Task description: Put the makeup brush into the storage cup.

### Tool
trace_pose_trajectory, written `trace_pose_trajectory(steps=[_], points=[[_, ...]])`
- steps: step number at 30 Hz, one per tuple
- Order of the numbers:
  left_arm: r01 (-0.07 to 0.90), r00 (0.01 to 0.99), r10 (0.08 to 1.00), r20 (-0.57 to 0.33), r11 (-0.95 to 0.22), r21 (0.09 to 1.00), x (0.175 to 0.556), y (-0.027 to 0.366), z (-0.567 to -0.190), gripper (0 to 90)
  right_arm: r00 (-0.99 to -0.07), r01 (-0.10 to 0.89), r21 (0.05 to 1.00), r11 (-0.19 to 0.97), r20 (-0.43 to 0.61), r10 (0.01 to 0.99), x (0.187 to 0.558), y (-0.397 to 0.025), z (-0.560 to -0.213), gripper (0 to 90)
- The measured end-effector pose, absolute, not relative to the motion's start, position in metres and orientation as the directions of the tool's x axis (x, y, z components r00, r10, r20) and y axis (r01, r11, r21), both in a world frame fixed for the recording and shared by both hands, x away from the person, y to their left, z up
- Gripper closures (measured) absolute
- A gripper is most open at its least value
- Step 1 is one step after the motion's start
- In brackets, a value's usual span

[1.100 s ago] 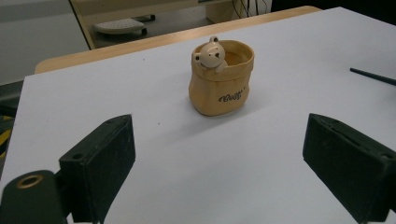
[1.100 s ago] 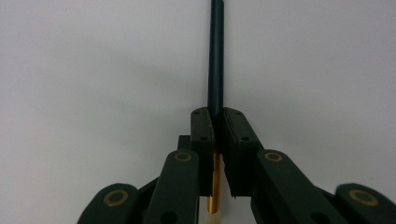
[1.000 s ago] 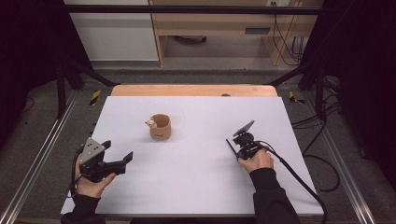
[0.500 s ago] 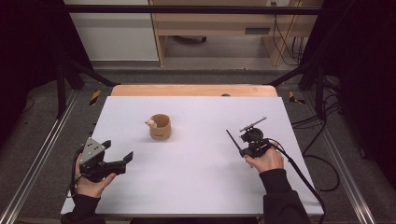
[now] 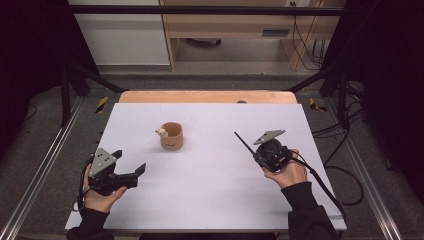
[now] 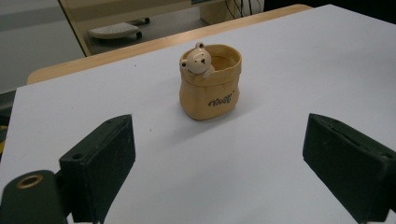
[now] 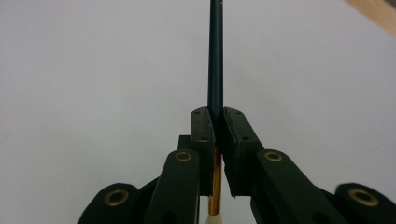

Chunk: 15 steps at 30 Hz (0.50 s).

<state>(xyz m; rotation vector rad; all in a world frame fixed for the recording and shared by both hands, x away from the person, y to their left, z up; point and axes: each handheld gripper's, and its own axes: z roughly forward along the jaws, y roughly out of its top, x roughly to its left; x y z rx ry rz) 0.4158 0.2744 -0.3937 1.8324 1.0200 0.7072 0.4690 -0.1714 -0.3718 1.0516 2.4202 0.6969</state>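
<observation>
The left gripper point(image 5: 131, 172) rests low near the left edge of the table point(image 5: 210, 210), jaws spread wide with nothing between them. In the left gripper view the cup point(image 6: 210, 82) stands ahead of that opening, well apart from both jaws.

The right gripper point(image 5: 256, 153) is clamped tight on a pencil point(image 7: 215, 51), the jaws pressed against its shaft. The dark shaft runs straight out past the jaw tips; a gold band and pale end show behind them. In the high view the pencil point(image 5: 243, 142) points from this gripper toward the cup point(image 5: 171, 136), its tip well short of it.

Since a second ago the right gripper has moved slightly right and turned, so the pencil now slants up-left; the left gripper and cup have not shifted.

The cup is a tan, sack-shaped pot, upright, with a small bear head peeking over its rim and dark lettering on its front.
</observation>
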Motion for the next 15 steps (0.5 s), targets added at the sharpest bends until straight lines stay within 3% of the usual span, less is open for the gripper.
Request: trace_pose_trajectory(steps=[15], points=[[0.323, 0.553, 0.828, 0.088, -0.310, 0.894, 0.411, 0.266, -0.387, 9.7, -0.720, 0.250, 0.625, 0.739, -0.391, 0.574, 0.443, -0.151, -0.354, 83.5]])
